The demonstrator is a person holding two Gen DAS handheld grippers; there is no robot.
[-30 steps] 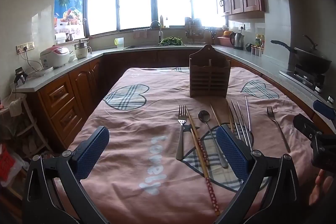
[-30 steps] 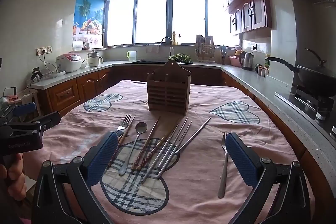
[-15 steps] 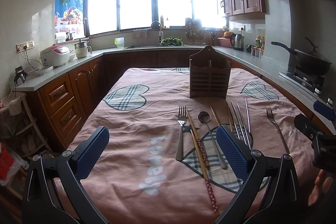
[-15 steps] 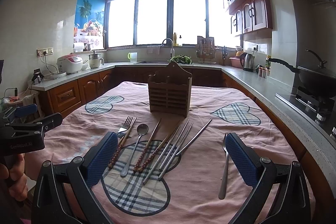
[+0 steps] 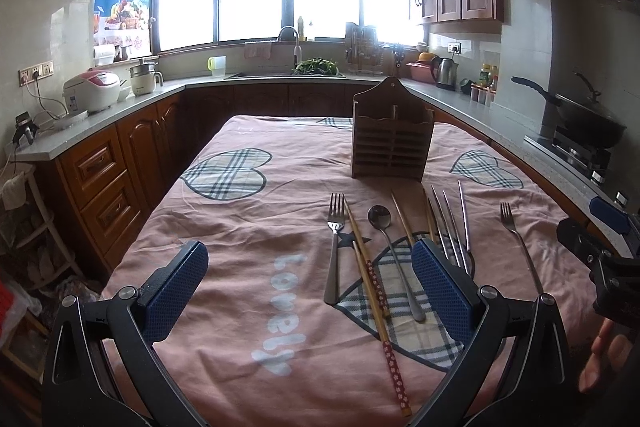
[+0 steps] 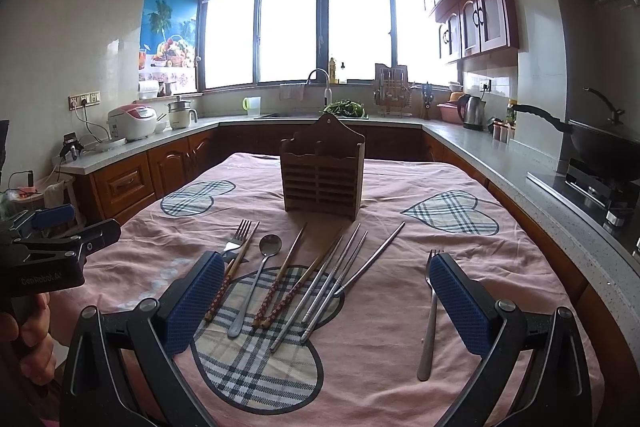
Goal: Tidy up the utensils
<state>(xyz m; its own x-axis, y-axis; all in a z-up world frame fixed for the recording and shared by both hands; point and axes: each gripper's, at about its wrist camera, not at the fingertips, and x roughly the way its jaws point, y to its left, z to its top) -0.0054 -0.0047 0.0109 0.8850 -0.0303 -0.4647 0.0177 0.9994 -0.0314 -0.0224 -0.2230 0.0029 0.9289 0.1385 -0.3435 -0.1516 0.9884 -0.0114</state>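
Utensils, loose, on pink heart-patterned tablecloth (image 6: 400, 307): two steel forks, the left (image 6: 236, 239) and the right, lone one (image 6: 430, 311); steel spoon (image 6: 256, 283); wooden chopsticks with red patterned ends (image 6: 280, 279); steel chopsticks (image 6: 340, 275). Slatted brown wooden holder (image 6: 322, 173) upright beyond them, apparently unfilled. Since a second ago: nothing lifted, both views nearly unchanged, right view marginally nearer; sorting not begun. Right gripper (image 6: 326, 303) spread wide, unladen, above the spread, lone fork beside its right pad. Left gripper (image 5: 310, 287) likewise agape, unladen, left fork and spoon between its pads.
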